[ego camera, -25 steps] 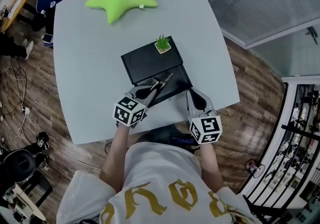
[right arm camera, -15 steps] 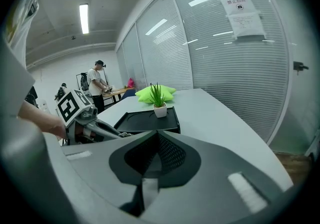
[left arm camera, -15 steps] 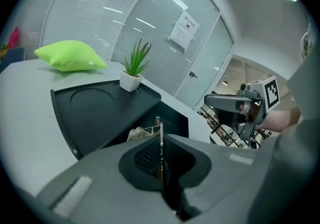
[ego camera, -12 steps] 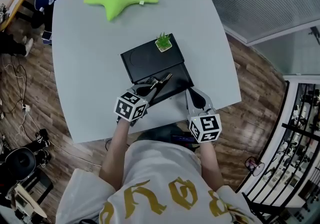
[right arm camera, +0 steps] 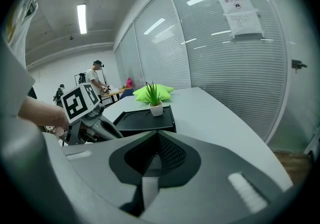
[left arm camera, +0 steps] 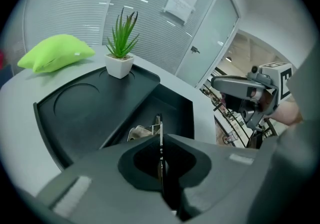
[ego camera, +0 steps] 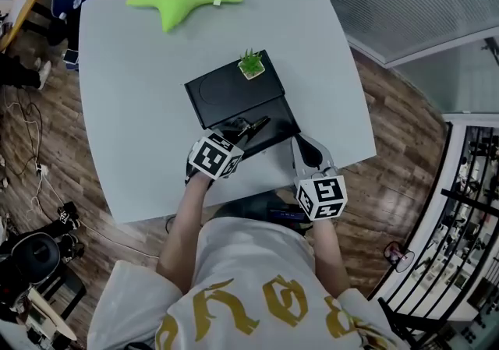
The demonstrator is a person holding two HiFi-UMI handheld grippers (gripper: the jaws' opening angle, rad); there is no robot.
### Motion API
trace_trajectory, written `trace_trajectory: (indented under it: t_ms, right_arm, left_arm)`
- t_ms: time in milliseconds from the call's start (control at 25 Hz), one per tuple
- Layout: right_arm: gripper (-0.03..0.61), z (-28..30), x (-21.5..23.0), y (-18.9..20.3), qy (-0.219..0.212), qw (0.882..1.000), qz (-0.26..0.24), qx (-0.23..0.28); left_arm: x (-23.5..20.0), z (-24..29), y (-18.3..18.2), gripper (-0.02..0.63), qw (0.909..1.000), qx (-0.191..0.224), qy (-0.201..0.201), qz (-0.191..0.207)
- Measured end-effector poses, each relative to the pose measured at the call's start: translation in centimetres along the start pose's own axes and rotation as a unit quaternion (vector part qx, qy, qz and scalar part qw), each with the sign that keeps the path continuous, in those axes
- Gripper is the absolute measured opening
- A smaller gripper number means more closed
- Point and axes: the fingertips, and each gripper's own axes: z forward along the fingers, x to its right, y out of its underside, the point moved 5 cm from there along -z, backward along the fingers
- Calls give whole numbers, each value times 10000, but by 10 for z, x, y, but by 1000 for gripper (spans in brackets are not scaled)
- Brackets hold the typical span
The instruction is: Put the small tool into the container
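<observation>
We wear a white short-sleeved T-shirt point(ego camera: 234, 263) with big gold lettering point(ego camera: 273, 305) across the chest, bottom centre of the head view. Our left gripper point(ego camera: 234, 129) and right gripper point(ego camera: 301, 144) have grey moulded shells with dark ribbed inner pads. Each carries a white marker cube point(ego camera: 214, 156) with black square patterns.

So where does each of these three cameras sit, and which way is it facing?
Head view: on the person's head, facing steeply down at table, container, forearms, left gripper and right gripper.
Left gripper view: on that gripper, along jaws shut on the small tool, over the container.
Right gripper view: on that gripper, along shut, empty jaws across the table.
Shared: all show the potted plant.
</observation>
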Motion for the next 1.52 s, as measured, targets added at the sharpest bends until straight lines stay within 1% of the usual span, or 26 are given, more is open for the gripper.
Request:
trace_trajectory:
  t_ms: [80, 160, 240, 360, 520, 720, 840, 960, 1120, 1200, 1320, 1440, 1520]
  right_arm:
    - [25, -1, 2, 1, 10, 10000, 20, -1]
    - [24, -2, 4, 2, 21, 10000, 33, 5]
    - [25, -3, 6, 2, 33, 10000, 48, 21]
    - [25, -4, 8, 1, 56, 10000, 62, 35]
    - [25, -6, 11, 0, 91, 9999, 90, 60]
    - [25, -11, 12, 1, 124, 9997, 164, 90]
    - [25, -18, 10, 0, 195, 9996, 153, 164]
    - [24, -27, 10, -1, 310, 9991, 192, 223]
    - [24, -38, 13, -1, 437, 9983, 225, 324]
    - [24, -44, 13, -1, 482, 9978, 236, 382]
    - [24, -51, 11, -3, 517, 9973, 208, 479]
    - [24, -57, 6, -7, 530, 9970, 110, 557]
    - [24, -60, 2, -10, 557, 9965, 37, 616]
  left_arm:
    - [-1, 3, 1, 8, 9997, -244, -25, -8]
    - [-3, 7, 3, 12, 9987, -487, -141, 36]
    - [-6, 8, 3, 29, 9977, -611, -274, 32]
    - [-10, 13, 4, 42, 9967, -730, -361, 0]
    - [-16, 16, 7, 69, 9915, -1178, -525, 170]
    - [-16, 22, 5, 100, 9896, -1216, -666, 380]
    - [-14, 26, 7, 154, 9877, -1263, -773, 501]
    - [-13, 26, 7, 158, 9863, -1271, -917, 513]
    - [-10, 23, 3, 189, 9853, -1163, -1073, 650]
    - [-7, 18, 0, 192, 9856, -975, -1151, 768]
    - [-4, 3, -7, 192, 9885, -454, -1260, 708]
    - [2, -20, -14, 192, 9886, 169, -1357, 635]
    - [11, -38, -18, 192, 9885, 652, -1262, 520]
